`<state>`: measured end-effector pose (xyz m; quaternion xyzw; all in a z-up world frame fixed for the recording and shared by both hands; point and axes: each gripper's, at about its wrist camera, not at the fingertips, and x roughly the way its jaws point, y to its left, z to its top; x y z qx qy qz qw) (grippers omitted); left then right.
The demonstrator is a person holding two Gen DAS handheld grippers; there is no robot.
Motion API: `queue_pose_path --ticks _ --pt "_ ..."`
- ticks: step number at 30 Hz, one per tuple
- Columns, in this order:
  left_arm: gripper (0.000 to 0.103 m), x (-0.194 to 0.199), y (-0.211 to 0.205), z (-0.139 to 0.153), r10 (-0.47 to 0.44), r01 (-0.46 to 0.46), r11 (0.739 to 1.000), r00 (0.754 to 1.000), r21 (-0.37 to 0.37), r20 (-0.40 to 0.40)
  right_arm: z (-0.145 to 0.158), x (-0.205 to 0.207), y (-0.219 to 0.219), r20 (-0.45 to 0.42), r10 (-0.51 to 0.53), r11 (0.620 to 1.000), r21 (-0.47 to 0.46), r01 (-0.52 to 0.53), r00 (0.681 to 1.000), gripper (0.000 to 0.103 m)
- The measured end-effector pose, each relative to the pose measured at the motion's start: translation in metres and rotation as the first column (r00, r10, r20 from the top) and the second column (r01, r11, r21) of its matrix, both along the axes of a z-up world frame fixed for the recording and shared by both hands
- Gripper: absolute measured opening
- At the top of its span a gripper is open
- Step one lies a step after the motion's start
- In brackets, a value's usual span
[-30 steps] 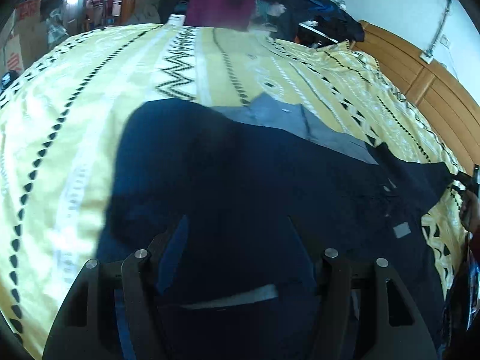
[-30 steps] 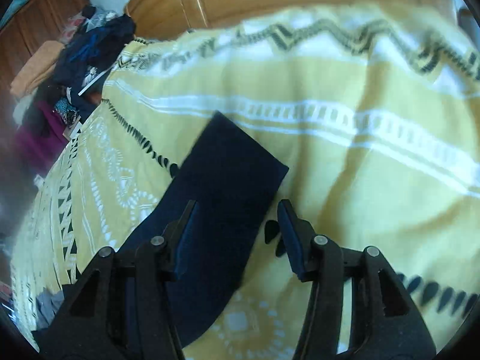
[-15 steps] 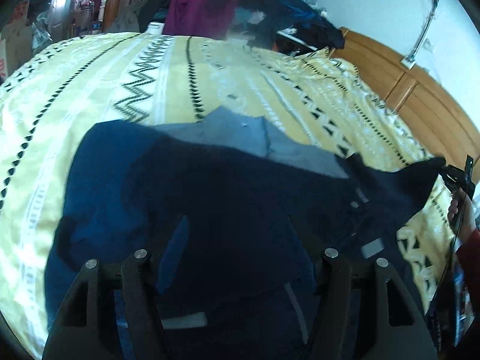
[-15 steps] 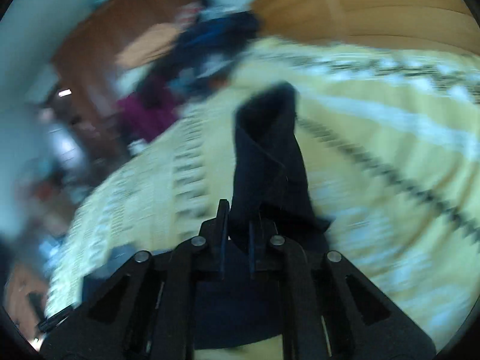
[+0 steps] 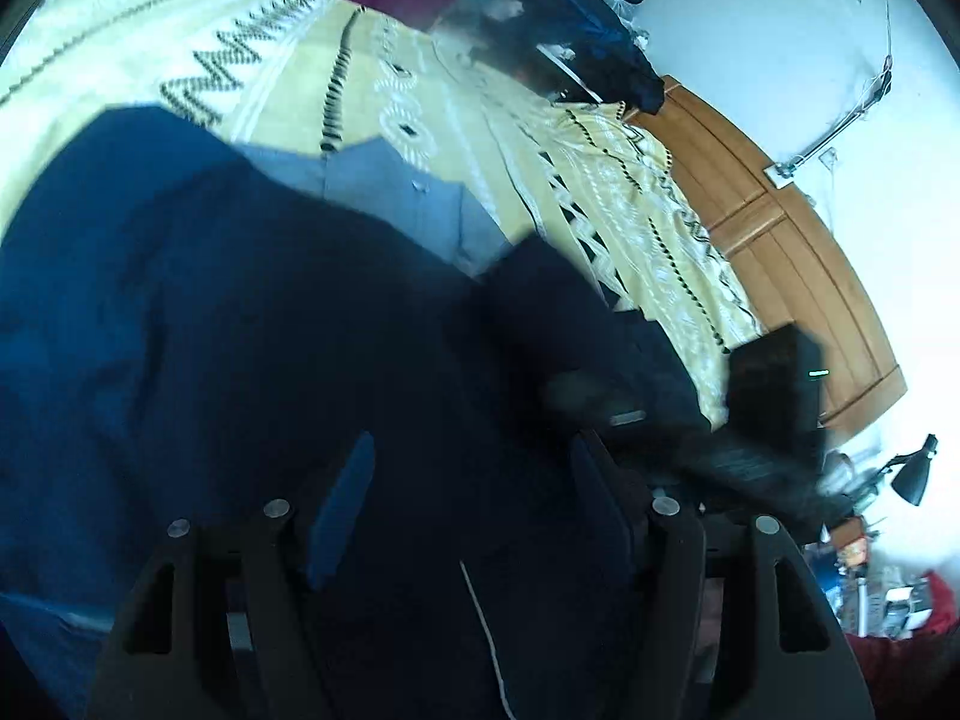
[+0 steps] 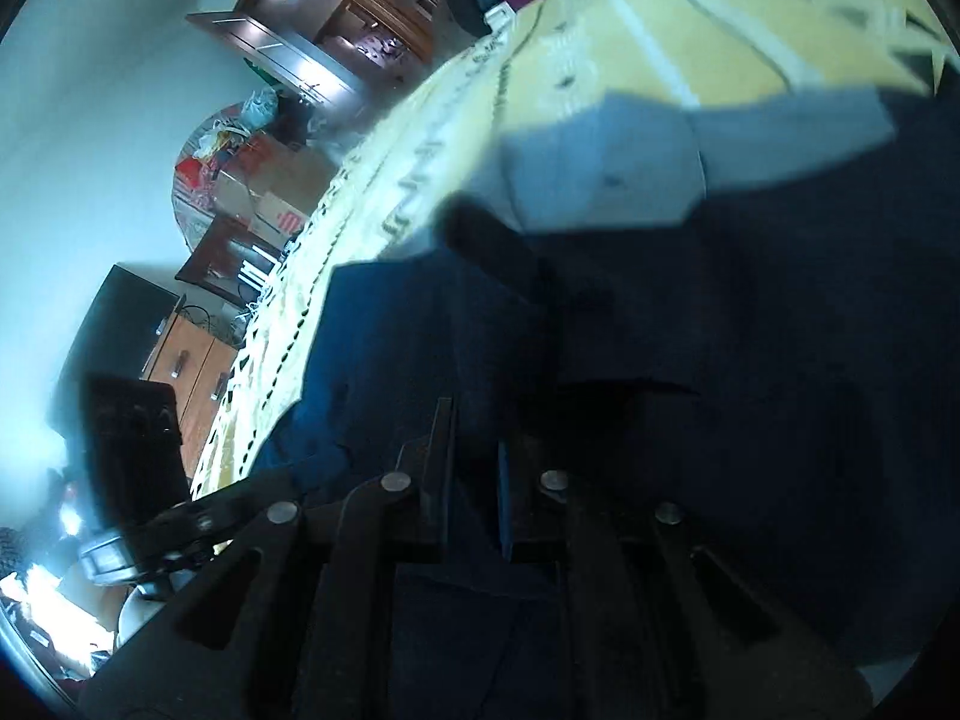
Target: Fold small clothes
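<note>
No text, label, brand, number or sign can be read in either view. The cardboard box point(image 6: 273, 204) on the floor beside the bed carries a red printed mark, but it is too small and blurred to make out. A pale tag point(image 5: 627, 418) on the navy garment point(image 5: 240, 330) shows no legible writing. The small green light on the dark device point(image 5: 774, 384) at the right of the left wrist view is only a glowing bar, not a character.
</note>
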<state>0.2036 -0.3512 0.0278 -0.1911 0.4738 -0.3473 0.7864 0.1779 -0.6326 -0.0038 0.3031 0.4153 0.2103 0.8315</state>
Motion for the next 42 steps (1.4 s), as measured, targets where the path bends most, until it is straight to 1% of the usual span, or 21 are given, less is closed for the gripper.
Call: queue_pose_path --ticks 2,4,6,7,8,10,13,18,21,22,23,25,26,28,30,32,34,36,38,41,42 --pt "0.073 -0.003 -0.003 -0.005 -0.021 0.021 1.0 1.0 -0.02 -0.009 0.0 0.0 0.0 0.003 0.018 1.0 0.02 -0.018 1.0 0.017" --pt "0.075 -0.003 -0.005 -0.012 -0.023 0.022 0.999 0.999 -0.037 -0.033 0.011 0.003 0.002 0.028 0.054 0.999 -0.006 -0.054 0.998 0.038" --pt "0.075 -0.006 -0.008 -0.018 -0.014 0.013 1.0 0.999 -0.027 -0.048 0.025 -0.003 -0.008 0.069 0.073 0.997 0.019 -0.075 0.995 0.051" --pt "0.075 -0.007 -0.009 -0.018 -0.007 0.006 1.0 0.999 -0.025 -0.051 0.031 -0.008 -0.019 0.082 0.054 0.998 0.033 -0.056 0.995 0.057" --pt "0.075 -0.01 -0.011 -0.018 -0.009 0.008 0.999 0.999 -0.031 -0.05 0.032 -0.012 -0.026 0.086 0.029 0.999 0.04 -0.033 0.996 0.059" --pt "0.075 -0.012 -0.016 -0.015 -0.019 0.017 0.999 0.999 -0.043 -0.045 0.034 -0.024 -0.044 0.087 -0.041 0.998 0.051 0.036 0.995 0.061" --pt "0.075 -0.011 -0.026 -0.016 -0.009 0.008 0.999 0.999 -0.033 -0.05 0.024 -0.046 -0.071 0.044 -0.137 0.989 0.069 0.134 0.99 0.061" --pt "0.074 -0.005 -0.04 -0.018 0.033 -0.035 0.999 0.998 -0.035 -0.051 0.014 -0.075 -0.078 0.022 -0.15 0.988 0.051 0.149 0.988 0.061" --pt "0.067 0.008 -0.05 -0.021 0.069 -0.069 0.998 0.995 -0.005 -0.068 0.017 -0.092 -0.085 0.027 -0.158 0.987 0.038 0.157 0.987 0.061" --pt "0.057 0.013 -0.054 -0.024 0.074 -0.073 0.997 0.994 0.006 -0.076 0.015 -0.097 -0.096 0.021 -0.162 0.986 0.042 0.161 0.987 0.061" --pt "0.037 0.016 -0.058 -0.025 0.075 -0.073 0.997 0.995 0.026 -0.069 0.015 -0.102 -0.099 0.009 -0.175 0.983 0.047 0.175 0.984 0.061" --pt "0.012 0.021 -0.058 -0.025 0.079 -0.078 0.997 0.994 0.012 -0.069 0.014 -0.114 -0.111 -0.005 -0.188 0.98 0.06 0.188 0.982 0.061" --pt "0.012 0.021 -0.055 -0.02 0.083 -0.084 0.996 0.995 -0.008 -0.057 0.016 -0.118 -0.113 -0.005 -0.185 0.981 0.064 0.185 0.983 0.061" --pt "0.012 0.016 -0.046 -0.002 0.082 -0.082 0.996 0.997 -0.041 0.009 0.024 -0.128 -0.11 0.007 -0.157 0.986 0.063 0.156 0.988 0.061" --pt "0.012 0.01 -0.034 0.019 0.084 -0.08 0.995 0.994 -0.062 0.076 0.026 -0.136 -0.1 0.008 -0.113 0.993 0.029 0.113 0.994 0.061" --pt "0.012 0.007 -0.014 0.033 0.107 -0.1 0.993 0.987 -0.064 0.123 0.023 -0.145 -0.092 0.0 -0.06 0.998 -0.009 0.06 0.998 0.061" --pt "0.012 0.013 0.005 0.038 0.135 -0.128 0.99 0.981 -0.064 0.141 0.017 -0.148 -0.082 -0.015 -0.028 0.999 -0.037 0.027 1.0 0.061" --pt "0.011 0.021 0.021 0.035 0.171 -0.165 0.985 0.977 -0.055 0.127 0.012 -0.148 -0.079 -0.036 -0.025 0.999 -0.033 0.024 0.999 0.061" --pt "0.008 0.033 0.037 0.027 0.205 -0.198 0.976 0.975 -0.09 0.081 0.013 -0.147 -0.082 -0.037 -0.039 0.999 -0.028 0.038 0.999 0.061" --pt "0.01 0.04 0.033 0.006 0.118 -0.127 0.982 0.991 -0.139 -0.068 0.013 -0.15 -0.096 -0.025 -0.085 0.996 -0.008 0.085 0.996 0.062" --pt "0.013 0.032 0.026 0.002 0.078 -0.086 0.99 0.994 -0.112 -0.078 0.009 -0.149 -0.1 -0.036 -0.1 0.995 -0.018 0.1 0.994 0.063"
